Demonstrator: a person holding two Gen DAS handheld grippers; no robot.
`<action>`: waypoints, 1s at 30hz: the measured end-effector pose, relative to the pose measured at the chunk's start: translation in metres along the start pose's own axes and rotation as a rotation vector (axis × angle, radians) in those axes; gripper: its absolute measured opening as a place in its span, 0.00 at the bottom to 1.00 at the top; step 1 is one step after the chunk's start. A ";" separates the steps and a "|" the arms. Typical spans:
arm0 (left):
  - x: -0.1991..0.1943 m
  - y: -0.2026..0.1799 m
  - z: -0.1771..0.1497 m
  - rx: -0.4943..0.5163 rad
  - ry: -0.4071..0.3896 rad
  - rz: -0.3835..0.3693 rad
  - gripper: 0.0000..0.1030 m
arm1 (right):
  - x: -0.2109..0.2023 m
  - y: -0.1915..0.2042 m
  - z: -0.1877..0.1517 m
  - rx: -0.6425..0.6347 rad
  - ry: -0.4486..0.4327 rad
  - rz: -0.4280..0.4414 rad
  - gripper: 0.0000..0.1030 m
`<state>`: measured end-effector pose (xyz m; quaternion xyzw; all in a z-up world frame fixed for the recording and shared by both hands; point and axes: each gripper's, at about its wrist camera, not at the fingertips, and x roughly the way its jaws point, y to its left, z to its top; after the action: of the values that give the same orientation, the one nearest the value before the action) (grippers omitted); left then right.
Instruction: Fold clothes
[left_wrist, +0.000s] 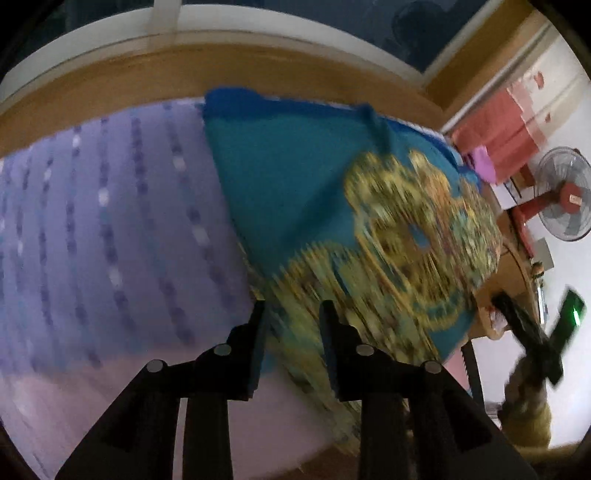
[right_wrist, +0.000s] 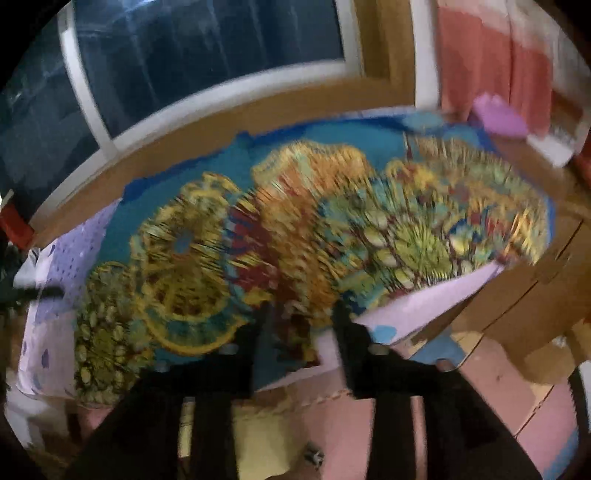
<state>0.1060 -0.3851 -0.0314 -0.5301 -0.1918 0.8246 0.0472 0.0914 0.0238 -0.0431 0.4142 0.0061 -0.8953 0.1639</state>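
Observation:
A teal garment (left_wrist: 295, 192) printed with gold and red round patterns lies spread on a lilac dotted bedsheet (left_wrist: 110, 221). In the left wrist view my left gripper (left_wrist: 293, 317) hangs over the garment's near left edge. Its jaws stand apart and the patterned cloth shows in the gap, with no pad pressing on it. In the right wrist view the garment (right_wrist: 295, 221) fills the middle. My right gripper (right_wrist: 303, 325) is at its near edge, jaws apart, and nothing is pinched. Both views are blurred.
A wooden ledge (left_wrist: 184, 70) and a dark window (right_wrist: 207, 55) run behind the bed. A fan (left_wrist: 561, 192) and a red curtain (left_wrist: 495, 129) stand at the right. A hand-held dark device with a green light (left_wrist: 554, 332) shows at the right edge. Cardboard (right_wrist: 517, 295) lies beside the bed.

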 end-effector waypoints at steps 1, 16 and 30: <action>0.004 0.010 0.014 0.005 0.003 -0.007 0.28 | -0.004 0.017 -0.001 -0.014 -0.014 0.009 0.52; 0.095 0.053 0.108 -0.026 0.097 -0.216 0.27 | 0.046 0.245 -0.071 -0.083 0.107 -0.111 0.55; 0.080 0.101 0.153 -0.057 0.031 -0.244 0.63 | 0.027 0.256 -0.072 -0.085 0.075 -0.191 0.64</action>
<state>-0.0526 -0.4963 -0.0805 -0.5167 -0.2776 0.7986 0.1348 0.2053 -0.2154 -0.0783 0.4376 0.0896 -0.8896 0.0950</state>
